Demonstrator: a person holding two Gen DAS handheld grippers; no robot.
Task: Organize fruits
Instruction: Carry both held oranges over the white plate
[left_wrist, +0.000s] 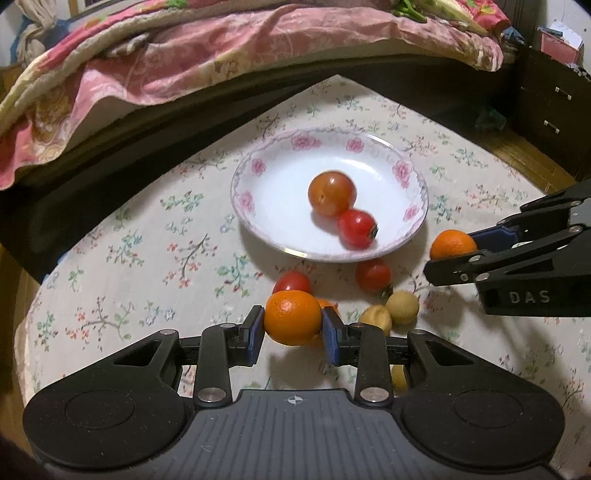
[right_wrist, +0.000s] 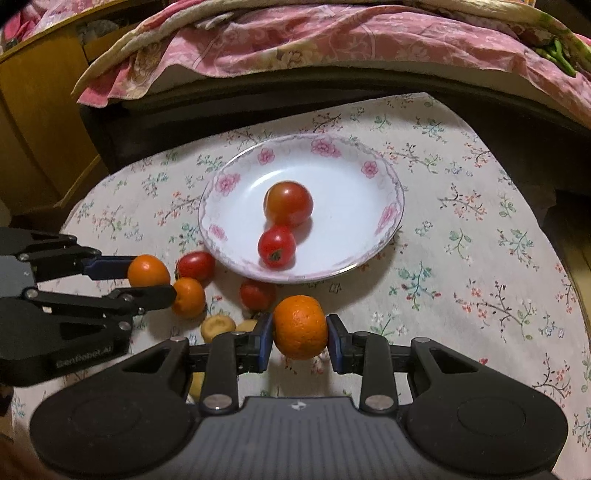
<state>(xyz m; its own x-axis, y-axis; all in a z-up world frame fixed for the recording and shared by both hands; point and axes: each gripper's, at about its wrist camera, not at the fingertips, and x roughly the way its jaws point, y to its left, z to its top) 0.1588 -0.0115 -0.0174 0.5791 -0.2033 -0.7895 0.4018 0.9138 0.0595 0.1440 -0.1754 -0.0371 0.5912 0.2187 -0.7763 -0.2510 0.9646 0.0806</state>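
Left wrist view: your left claw (left_wrist: 293, 325) grips one orange (left_wrist: 293, 322); plate (left_wrist: 258, 192) lies at 12 o'clock, holding two tomatoes (left_wrist: 331, 194). Right claw (right_wrist: 300, 334) clamps a second orange (right_wrist: 300, 326). On the surface (left_wrist: 129, 258): two tomatoes, one orange, three yellowish fruits.

We saw our right gripper (right_wrist: 300, 334) clamped on an orange (right_wrist: 300, 326), the left gripper (right_wrist: 153, 275) gripping another orange (right_wrist: 147, 270), and two tomatoes (right_wrist: 288, 205) in the plate (right_wrist: 369, 236).
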